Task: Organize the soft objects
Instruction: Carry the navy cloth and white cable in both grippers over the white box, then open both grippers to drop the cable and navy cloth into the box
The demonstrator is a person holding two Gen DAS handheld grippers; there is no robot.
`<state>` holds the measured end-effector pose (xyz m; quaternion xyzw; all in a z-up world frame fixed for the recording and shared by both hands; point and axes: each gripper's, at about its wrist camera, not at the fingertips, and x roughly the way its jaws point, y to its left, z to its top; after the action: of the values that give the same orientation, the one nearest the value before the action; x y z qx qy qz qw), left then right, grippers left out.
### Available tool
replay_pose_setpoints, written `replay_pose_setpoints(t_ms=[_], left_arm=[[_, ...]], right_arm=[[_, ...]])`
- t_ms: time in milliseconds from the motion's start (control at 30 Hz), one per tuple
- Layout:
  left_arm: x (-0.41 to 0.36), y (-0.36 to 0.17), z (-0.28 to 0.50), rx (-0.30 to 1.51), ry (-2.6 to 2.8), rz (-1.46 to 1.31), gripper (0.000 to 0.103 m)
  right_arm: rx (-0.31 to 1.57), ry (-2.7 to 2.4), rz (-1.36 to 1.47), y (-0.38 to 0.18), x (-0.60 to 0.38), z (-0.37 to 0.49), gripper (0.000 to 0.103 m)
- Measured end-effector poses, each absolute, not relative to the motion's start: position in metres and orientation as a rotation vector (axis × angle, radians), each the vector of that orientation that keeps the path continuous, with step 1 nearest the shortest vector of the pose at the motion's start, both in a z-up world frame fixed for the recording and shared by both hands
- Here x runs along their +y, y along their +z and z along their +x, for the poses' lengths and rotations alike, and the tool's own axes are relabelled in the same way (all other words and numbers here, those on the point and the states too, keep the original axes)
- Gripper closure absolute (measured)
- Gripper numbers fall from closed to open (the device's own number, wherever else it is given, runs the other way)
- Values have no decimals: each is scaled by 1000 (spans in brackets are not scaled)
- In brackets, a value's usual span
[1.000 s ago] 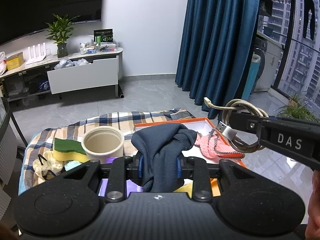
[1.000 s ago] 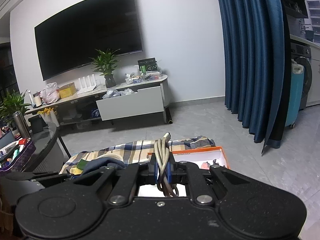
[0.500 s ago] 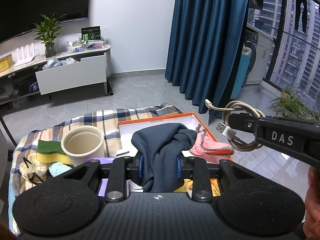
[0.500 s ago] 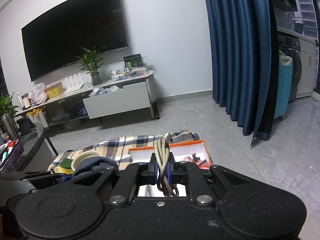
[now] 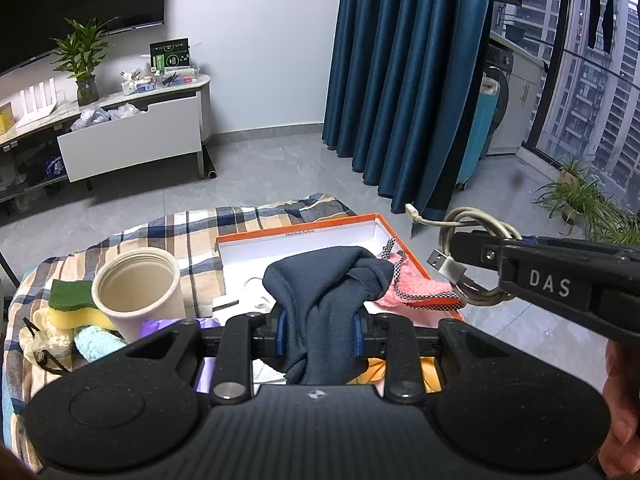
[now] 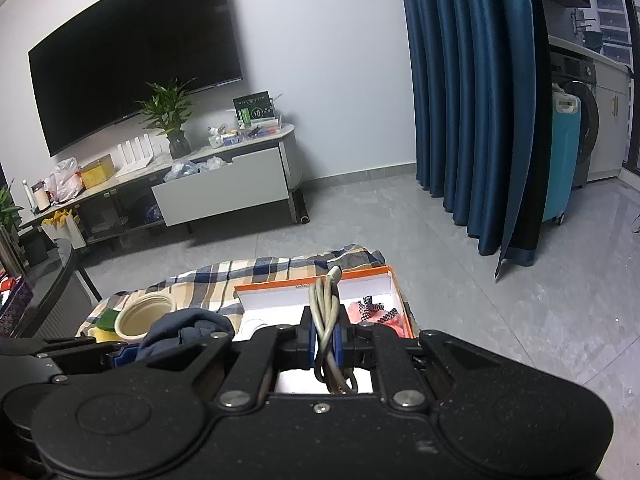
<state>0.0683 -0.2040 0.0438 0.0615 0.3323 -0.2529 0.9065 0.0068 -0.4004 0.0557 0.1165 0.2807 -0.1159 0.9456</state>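
Observation:
My left gripper [image 5: 319, 334] is shut on a dark blue cloth [image 5: 328, 292] and holds it above the near edge of an orange-rimmed white box [image 5: 304, 234]. A pink cloth with checkered trim [image 5: 414, 290] lies in the box's right part. My right gripper [image 6: 325, 346] is shut on a coiled grey USB cable [image 6: 326, 308], held above the box's right side; it also shows in the left wrist view [image 5: 472, 256]. The blue cloth also shows in the right wrist view [image 6: 184, 330].
A cream cup [image 5: 138, 294] stands left of the box on a plaid cloth [image 5: 192, 236]. A green-yellow sponge [image 5: 74, 304], a light blue cloth [image 5: 94, 344] and a cream item lie beside it. A TV stand [image 6: 224, 188] and blue curtains [image 6: 468, 100] are behind.
Both grippers have shifted a little over the table, so the box and cup sit differently in view. Both grips are unchanged.

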Motion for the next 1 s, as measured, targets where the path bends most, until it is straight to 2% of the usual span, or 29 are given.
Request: replay_pose_setpoints(t_ms=[733,767,833,867,1000], left_arm=[[-217,28,89,750,-518,150,72],[-218,27,89,753,-518,151,72],[-219,26,91,760,-521,151,72],[-220,26,92,764,-524,152,72],[-223,23,94,778,-543,142,72]], right_arm=[[713,-154,194,32,-421,78,91],[714,-156,195,32,-422,81,89],[714,-148,205,32,-427,87,77],[710,-154,209,33,-429,88,65],[689,-174,226,39,-436,85,63]])
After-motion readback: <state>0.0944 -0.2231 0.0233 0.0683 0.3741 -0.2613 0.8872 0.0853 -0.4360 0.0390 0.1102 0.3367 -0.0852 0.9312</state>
